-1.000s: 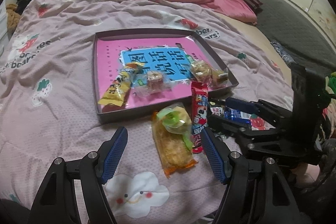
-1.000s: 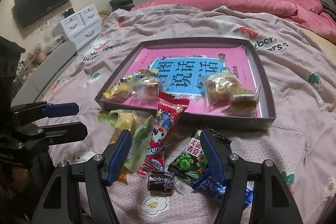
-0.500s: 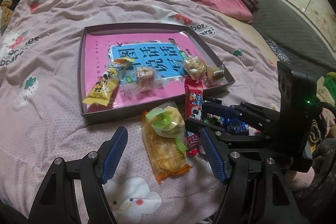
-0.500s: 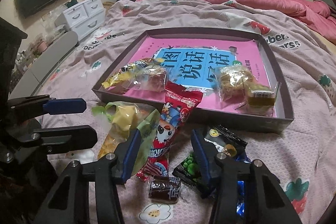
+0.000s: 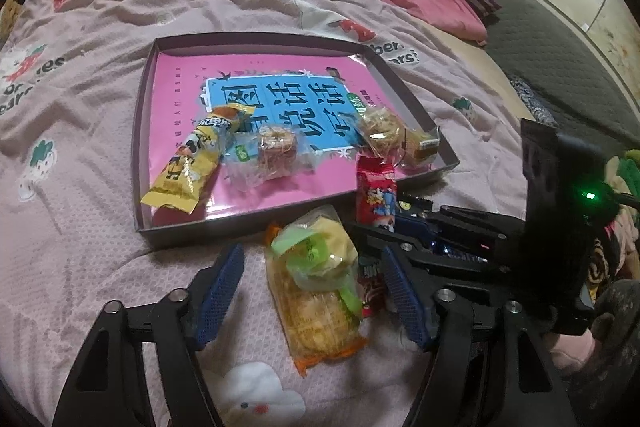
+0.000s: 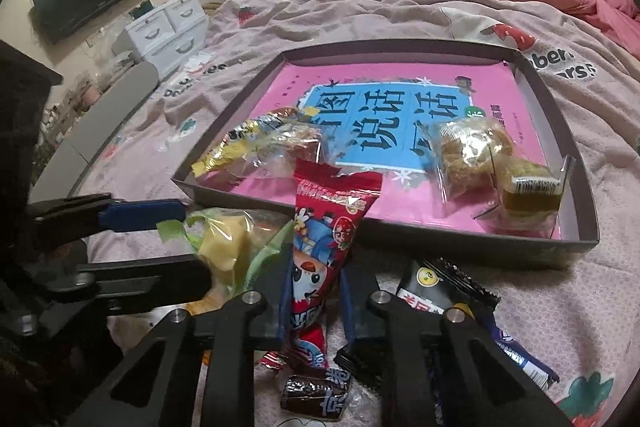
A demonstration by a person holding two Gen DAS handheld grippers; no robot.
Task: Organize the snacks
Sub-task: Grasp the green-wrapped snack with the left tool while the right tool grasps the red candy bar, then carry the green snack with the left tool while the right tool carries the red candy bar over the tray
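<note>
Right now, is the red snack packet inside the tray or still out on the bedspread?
Mostly out. The red snack packet lies on the bedspread, its top overlapping the tray front wall, with the right gripper shut on it.

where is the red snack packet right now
In the right wrist view the red snack packet sits low at centre, clamped in the right gripper, its top over the tray front wall, beside the yellow-green bag.

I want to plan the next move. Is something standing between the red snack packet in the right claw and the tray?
Only the tray's near wall. The right claw is shut on the red snack packet, whose top already leans over that wall. The tray floor beyond, between the clear-wrapped snack and the pastry packs, looks free.
</note>
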